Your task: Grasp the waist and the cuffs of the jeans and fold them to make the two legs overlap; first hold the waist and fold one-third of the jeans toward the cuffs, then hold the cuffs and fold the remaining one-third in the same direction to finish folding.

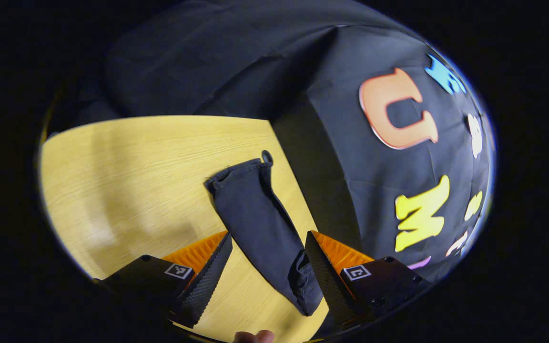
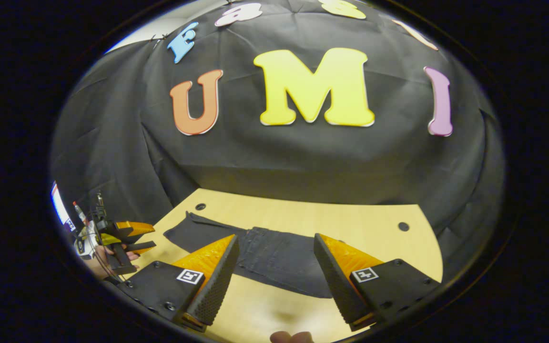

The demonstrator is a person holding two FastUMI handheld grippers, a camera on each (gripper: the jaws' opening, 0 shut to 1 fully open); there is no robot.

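My left gripper (image 1: pixel 267 274) hangs above the table (image 1: pixel 127 181) with its 2 fingers spread wide and nothing between them pressed. The jeans (image 1: pixel 260 224) lie flat on the wood and run from just ahead of my fingers away toward the table's far edge, where they end beside a small round hole (image 1: pixel 267 156). The near end of the cloth is bunched and sits close against my right-hand finger, reaching down between the 2 tips; I cannot tell whether it touches that finger. The left-hand finger stands apart from the cloth over bare wood.

My right gripper (image 2: pixel 274 281) is also wide open and holds nothing. In the right gripper view the jeans (image 2: pixel 279 257) stretch across the table (image 2: pixel 350 224) just beyond my fingertips, a dark band lying sideways, its middle showing in the gap between the fingers. Off at the left edge of that view my other gripper (image 2: pixel 131 236) shows in a hand (image 2: pixel 105 264), near the end of the jeans.
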